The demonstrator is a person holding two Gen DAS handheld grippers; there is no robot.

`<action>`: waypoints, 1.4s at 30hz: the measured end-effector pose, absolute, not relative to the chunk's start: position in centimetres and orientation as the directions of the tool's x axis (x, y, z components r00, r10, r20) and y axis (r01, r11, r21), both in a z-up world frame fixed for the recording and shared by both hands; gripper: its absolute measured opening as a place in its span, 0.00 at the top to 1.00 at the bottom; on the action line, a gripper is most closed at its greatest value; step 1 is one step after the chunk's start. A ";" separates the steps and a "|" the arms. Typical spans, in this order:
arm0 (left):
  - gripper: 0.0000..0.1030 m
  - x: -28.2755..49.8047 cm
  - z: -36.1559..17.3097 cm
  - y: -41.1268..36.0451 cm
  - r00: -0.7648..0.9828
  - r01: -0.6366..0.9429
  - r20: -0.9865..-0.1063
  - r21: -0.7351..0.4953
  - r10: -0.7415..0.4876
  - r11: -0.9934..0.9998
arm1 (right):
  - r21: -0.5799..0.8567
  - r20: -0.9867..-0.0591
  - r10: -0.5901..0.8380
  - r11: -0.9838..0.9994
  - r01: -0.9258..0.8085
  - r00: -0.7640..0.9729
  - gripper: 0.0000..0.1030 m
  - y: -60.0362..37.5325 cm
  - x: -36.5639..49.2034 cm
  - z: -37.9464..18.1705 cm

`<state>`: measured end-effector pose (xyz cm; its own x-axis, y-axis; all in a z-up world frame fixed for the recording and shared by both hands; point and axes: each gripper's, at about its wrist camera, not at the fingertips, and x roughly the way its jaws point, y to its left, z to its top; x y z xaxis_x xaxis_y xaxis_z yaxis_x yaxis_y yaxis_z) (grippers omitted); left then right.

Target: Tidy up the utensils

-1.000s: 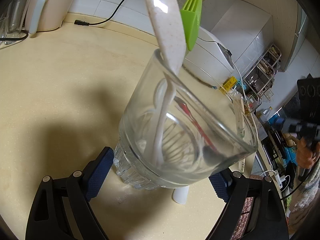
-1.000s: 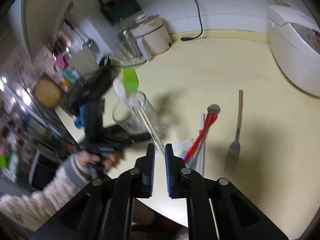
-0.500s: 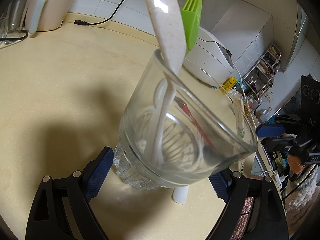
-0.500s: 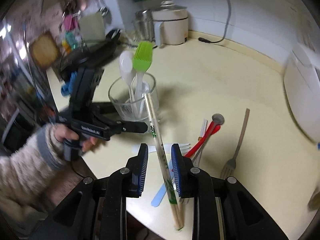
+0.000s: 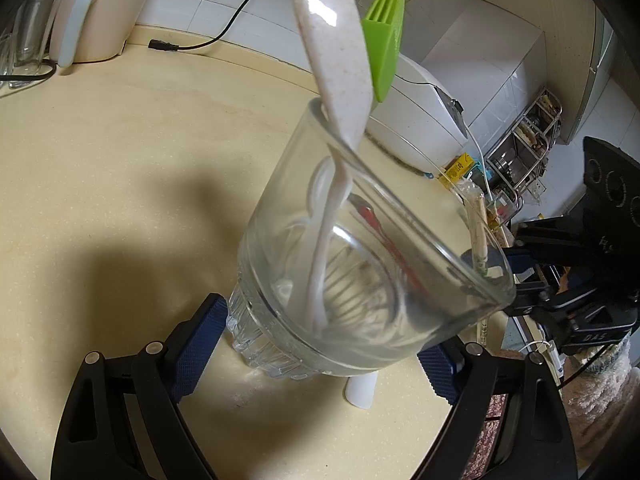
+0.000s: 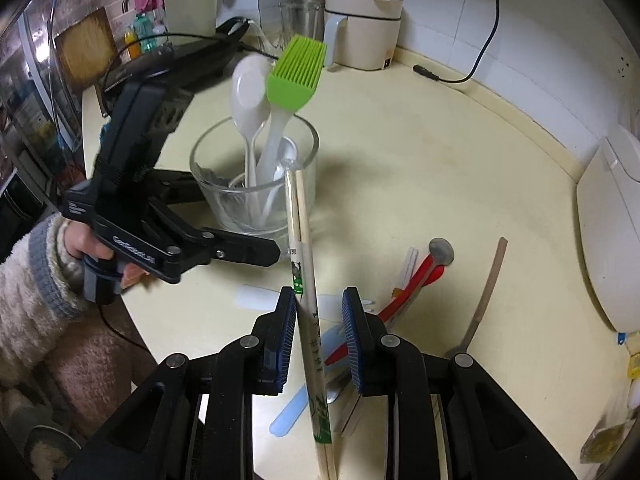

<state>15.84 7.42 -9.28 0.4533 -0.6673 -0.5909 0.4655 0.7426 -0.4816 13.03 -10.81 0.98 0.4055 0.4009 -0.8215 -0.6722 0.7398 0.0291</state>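
A clear glass cup (image 5: 360, 280) stands on the cream counter (image 5: 120, 160) with my left gripper (image 5: 320, 352) shut on its base. A white spoon (image 6: 250, 88) and a green silicone brush (image 6: 296, 72) stand in it. My right gripper (image 6: 318, 320) is open. Paper-wrapped chopsticks (image 6: 304, 264) stand between its jaws, leaning on the left pad (image 6: 286, 328), with a gap to the right pad. Their upper end rests at the cup's rim. In the left wrist view the chopsticks (image 5: 478, 232) and the right gripper (image 5: 500, 260) show past the rim.
Loose on the counter beyond the right gripper lie a red-handled utensil (image 6: 416, 276), a wooden-handled fork (image 6: 484, 300) and a pale blue utensil (image 6: 292, 412). A white rice cooker (image 6: 612, 240) stands at the right, a beige kettle (image 6: 364, 28) and a black cord (image 6: 472, 68) at the back. A hand (image 6: 80, 248) holds the left gripper.
The right gripper's jaws went from nearly shut on the chopsticks to apart. It rolled and came closer to the cup, and the chopsticks' tip now leans on the rim. The left gripper stayed put.
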 end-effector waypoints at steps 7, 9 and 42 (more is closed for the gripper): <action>0.12 15.9 -9.3 7.5 0.453 0.466 -0.591 -0.482 -0.667 0.743 | 0.071 -0.819 0.424 0.744 -0.665 0.387 0.77 -10.7 13.8 -0.6; 0.12 15.9 -9.3 7.5 0.453 0.466 -0.591 -0.482 -0.668 0.742 | 0.095 -0.801 0.452 0.743 -0.662 0.392 0.77 -11.2 13.9 -0.4; 0.12 15.9 -9.3 7.5 0.453 0.466 -0.589 -0.484 -0.669 0.741 | 0.023 -0.819 0.369 0.787 -0.616 0.440 0.73 -8.7 15.6 -3.4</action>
